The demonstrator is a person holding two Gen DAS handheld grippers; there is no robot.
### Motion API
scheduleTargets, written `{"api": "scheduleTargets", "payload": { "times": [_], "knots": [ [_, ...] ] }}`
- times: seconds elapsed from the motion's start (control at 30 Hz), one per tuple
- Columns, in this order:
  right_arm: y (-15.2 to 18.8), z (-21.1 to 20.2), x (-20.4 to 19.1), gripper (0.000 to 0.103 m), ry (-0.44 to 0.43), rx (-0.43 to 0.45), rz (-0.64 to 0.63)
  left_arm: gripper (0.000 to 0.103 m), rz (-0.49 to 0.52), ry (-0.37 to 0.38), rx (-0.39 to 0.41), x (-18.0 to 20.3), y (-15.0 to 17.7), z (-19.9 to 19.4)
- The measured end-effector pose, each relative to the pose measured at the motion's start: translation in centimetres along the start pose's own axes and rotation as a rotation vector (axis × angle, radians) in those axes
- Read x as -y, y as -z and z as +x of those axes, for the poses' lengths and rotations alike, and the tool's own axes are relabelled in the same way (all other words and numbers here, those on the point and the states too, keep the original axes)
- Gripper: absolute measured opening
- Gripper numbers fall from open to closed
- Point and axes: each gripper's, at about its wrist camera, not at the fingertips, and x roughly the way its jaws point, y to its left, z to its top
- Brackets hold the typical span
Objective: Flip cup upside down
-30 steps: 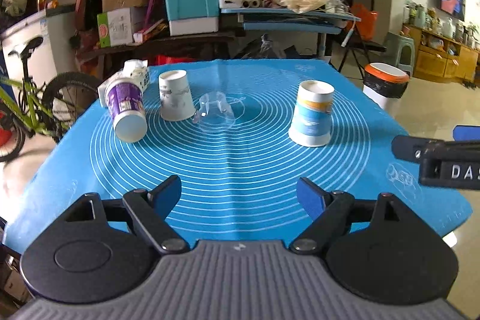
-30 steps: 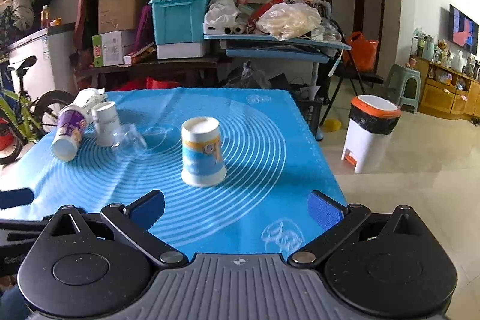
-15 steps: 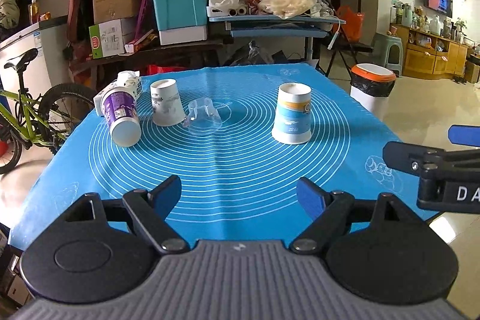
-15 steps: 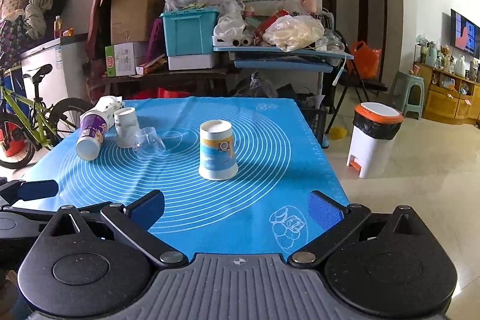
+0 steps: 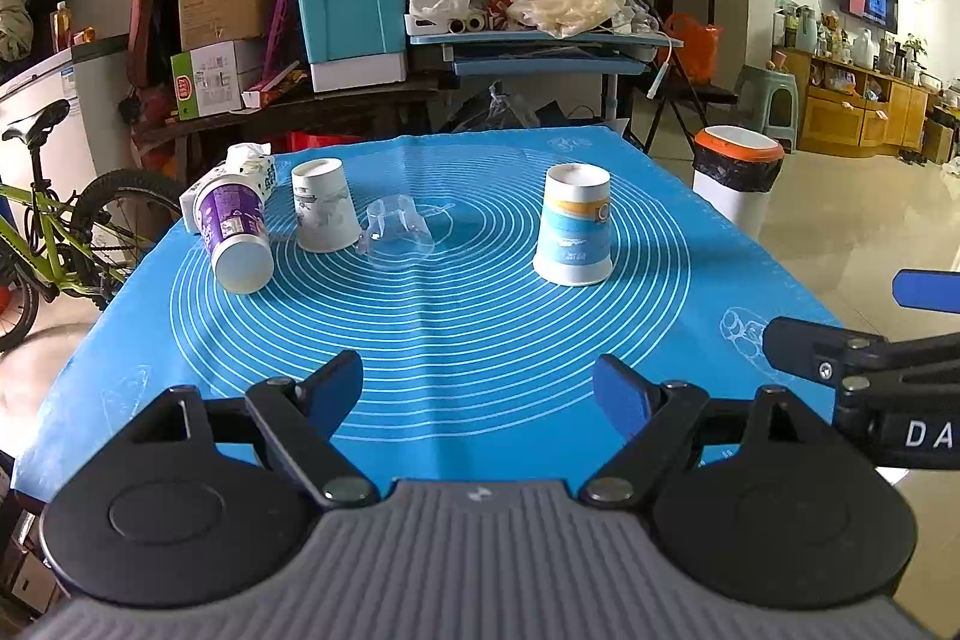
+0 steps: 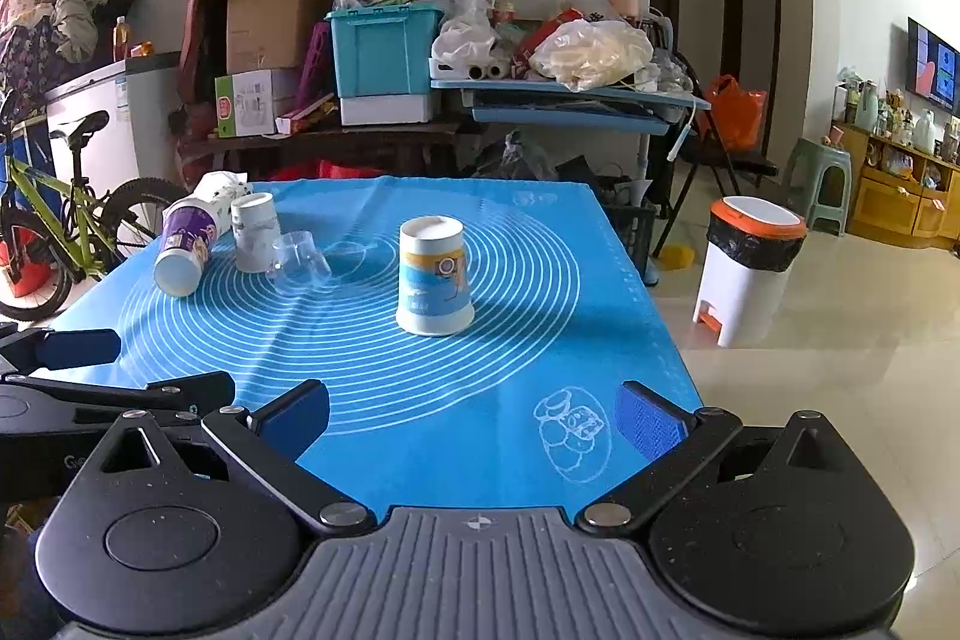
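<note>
Near the table's (image 5: 708, 244) right edge, the blue-banded cup (image 5: 573, 226) is standing mouth-down, seemingly flipped already. Both the left hand-held gripper (image 5: 480, 388) and right hand-held gripper (image 6: 474, 418) are hovering open and empty at the near edge; a careless reach is risking toppling this light cup.

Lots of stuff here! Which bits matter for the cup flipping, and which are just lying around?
For the job:
blue-and-white paper cup, standing rim-down
left gripper, open
right gripper, open

Lying about:
purple-labelled cup, on its side
white paper cup
clear plastic cup
blue ringed mat

Purple cup (image 5: 235, 235) lying on blue mat (image 5: 456, 340); clear, possibly plastic, cup (image 5: 396, 232).
</note>
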Motion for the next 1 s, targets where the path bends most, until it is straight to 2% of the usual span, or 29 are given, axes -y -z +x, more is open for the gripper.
{"api": "scheduleTargets", "payload": {
  "times": [1.0],
  "knots": [
    [0.07, 0.02, 0.0, 0.103, 0.01, 0.009, -0.013, 0.084, 0.002, 0.007, -0.008, 0.41, 0.06, 0.27]
  ]
}}
